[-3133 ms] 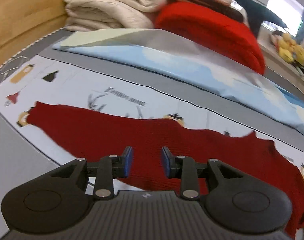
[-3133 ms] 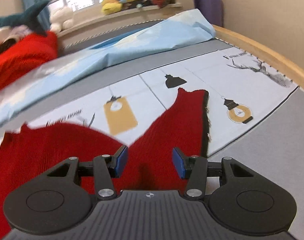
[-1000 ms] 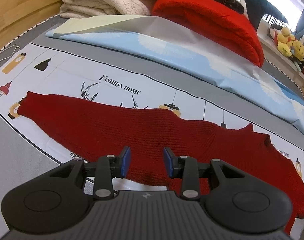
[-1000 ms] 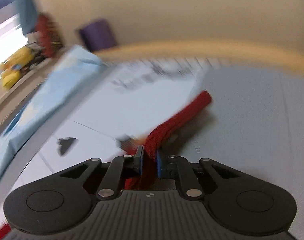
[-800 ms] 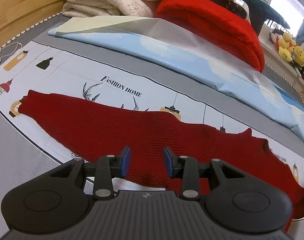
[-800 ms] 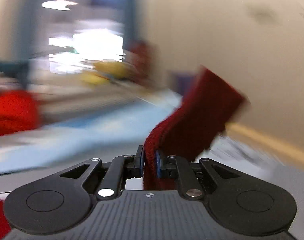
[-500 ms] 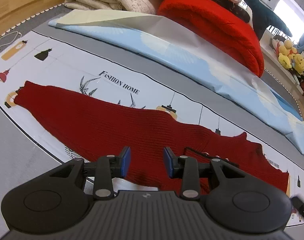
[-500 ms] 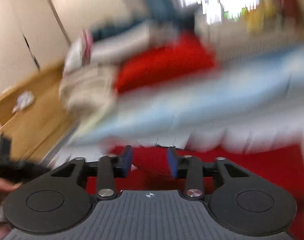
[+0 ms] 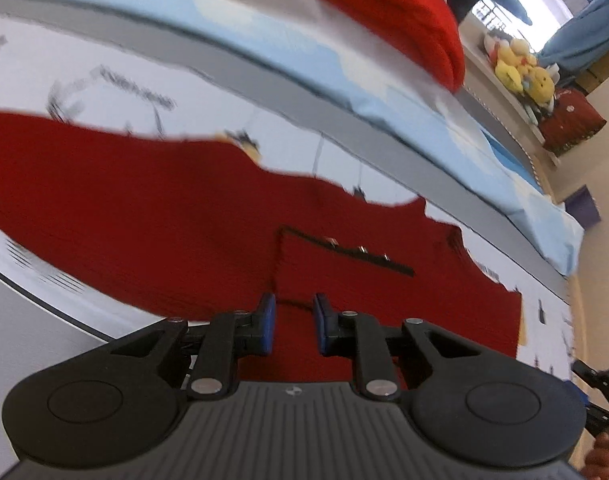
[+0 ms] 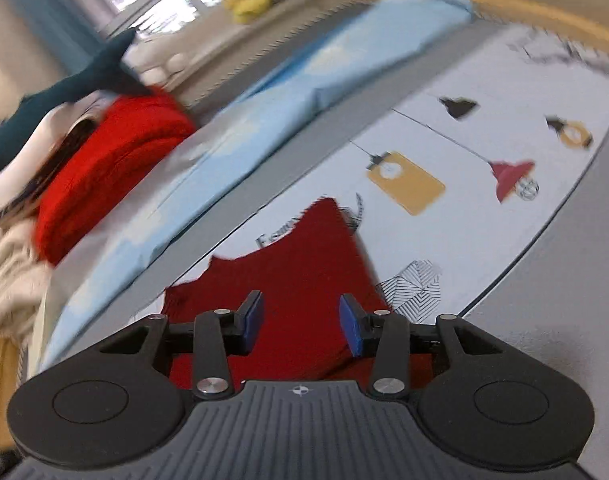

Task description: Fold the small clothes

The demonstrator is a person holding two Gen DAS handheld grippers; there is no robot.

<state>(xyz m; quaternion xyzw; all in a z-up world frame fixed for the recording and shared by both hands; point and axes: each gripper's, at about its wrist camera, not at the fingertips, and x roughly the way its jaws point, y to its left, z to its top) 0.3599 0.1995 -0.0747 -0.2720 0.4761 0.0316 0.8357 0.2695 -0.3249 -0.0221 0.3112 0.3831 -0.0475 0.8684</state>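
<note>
red sweater (image 9: 152, 216) beneath both tongs, flat

Under your hands is a bed (image 9: 32, 344) with a grey cover and a wooden rail along its far edge. Flat on it lies a white printed sheet (image 10: 456, 240) with lamp drawings and lettering. The dark red knit garment (image 9: 144, 216) is spread across that sheet. Behind it lies a long pale blue folded cloth (image 9: 288, 52), and a bright red folded knit (image 10: 116, 160) seems to rest against it, though blur hides the contact.
</note>
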